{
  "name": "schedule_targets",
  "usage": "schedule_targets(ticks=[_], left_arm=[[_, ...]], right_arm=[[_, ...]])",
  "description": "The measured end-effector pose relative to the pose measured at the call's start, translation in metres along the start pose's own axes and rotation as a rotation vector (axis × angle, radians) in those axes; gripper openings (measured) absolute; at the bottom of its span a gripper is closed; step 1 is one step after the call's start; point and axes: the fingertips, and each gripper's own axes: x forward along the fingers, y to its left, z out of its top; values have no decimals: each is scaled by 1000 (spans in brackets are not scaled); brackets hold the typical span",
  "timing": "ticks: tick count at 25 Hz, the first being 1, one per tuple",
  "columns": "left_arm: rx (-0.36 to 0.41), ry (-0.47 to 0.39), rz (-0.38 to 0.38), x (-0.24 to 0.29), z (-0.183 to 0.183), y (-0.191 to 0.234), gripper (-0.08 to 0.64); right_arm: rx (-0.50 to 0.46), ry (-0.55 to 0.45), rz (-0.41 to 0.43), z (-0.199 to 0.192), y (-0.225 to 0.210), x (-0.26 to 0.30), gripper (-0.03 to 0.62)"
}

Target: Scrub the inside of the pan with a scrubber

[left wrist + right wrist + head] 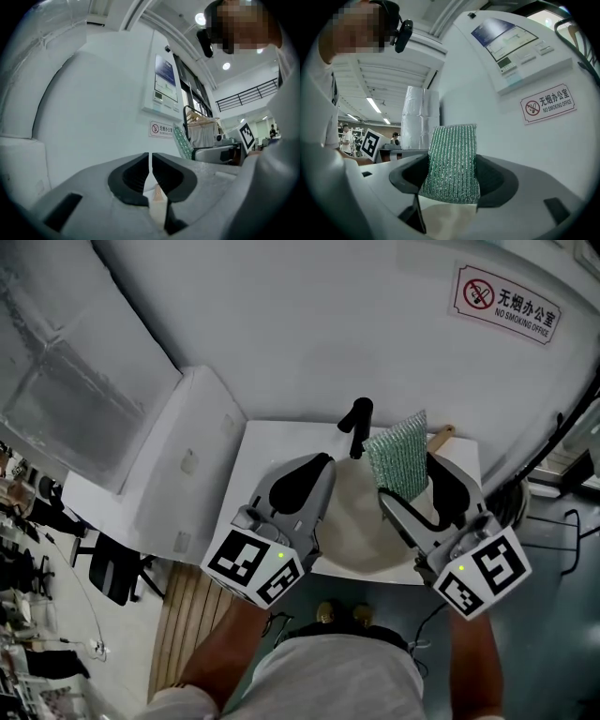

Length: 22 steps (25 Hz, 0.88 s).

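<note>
The cream pan (361, 526) sits on the white tabletop (262, 442), its rim clenched by the left claw (317, 474). Above it, the right claw (412, 491) grasps a green scrubber (398, 456) upright.

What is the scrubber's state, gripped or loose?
Gripped: the right hand-held gripper clamps the scrubber, which stands upright between its jaws.

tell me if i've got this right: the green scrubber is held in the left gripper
Not right. The green scrubber is held in the right gripper, clamped between its jaws, as the right gripper view shows. The left gripper has its jaws together with nothing between them, as the left gripper view shows.
</note>
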Motion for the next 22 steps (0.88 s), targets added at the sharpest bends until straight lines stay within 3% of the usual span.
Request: schedule_targets(ticks=[9, 22], left_arm=[[54, -64, -23, -9, 18, -20, 20], [34, -87, -32, -16, 21, -28, 16]], right_arm=[[-11, -130, 2, 18, 10, -16, 304], [-6, -170, 10, 18, 16, -25, 304]])
